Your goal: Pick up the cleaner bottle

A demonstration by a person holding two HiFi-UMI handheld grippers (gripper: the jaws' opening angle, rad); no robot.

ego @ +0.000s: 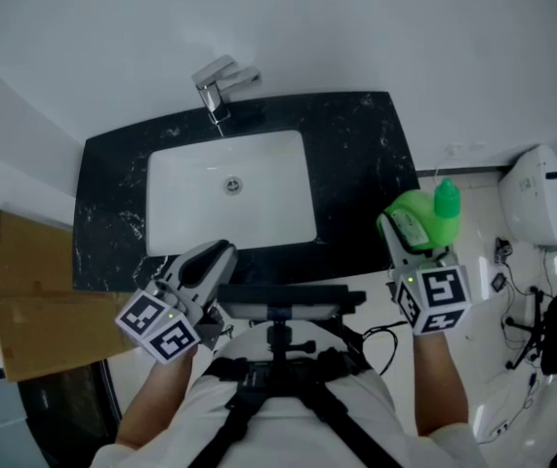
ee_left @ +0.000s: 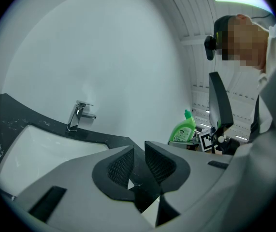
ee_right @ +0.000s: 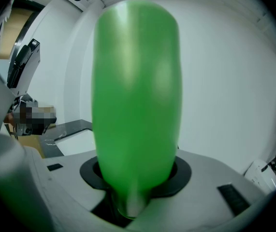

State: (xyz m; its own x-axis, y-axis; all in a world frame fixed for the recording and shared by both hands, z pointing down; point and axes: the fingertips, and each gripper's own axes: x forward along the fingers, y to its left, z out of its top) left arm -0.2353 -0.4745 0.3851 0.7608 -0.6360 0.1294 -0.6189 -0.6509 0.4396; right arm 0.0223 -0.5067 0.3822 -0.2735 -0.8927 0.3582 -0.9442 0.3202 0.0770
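The green cleaner bottle (ego: 422, 217) with its green cap (ego: 447, 201) hangs in the air just off the right end of the black counter (ego: 356, 164). My right gripper (ego: 410, 234) is shut on its body. In the right gripper view the bottle (ee_right: 137, 91) fills the middle, and the jaws of my right gripper (ee_right: 137, 174) press on its lower part from both sides. My left gripper (ego: 212, 258) hovers at the counter's front left edge. Its jaws (ee_left: 138, 149) are shut with only a sliver between them and nothing held. The bottle (ee_left: 182, 129) also shows far off in the left gripper view.
A white basin (ego: 166, 164) is set into the counter, with a chrome faucet (ego: 221, 84) behind it at the wall. Brown cardboard (ego: 24, 300) lies at the left. A white appliance (ego: 537, 198) and cables sit on the floor at the right.
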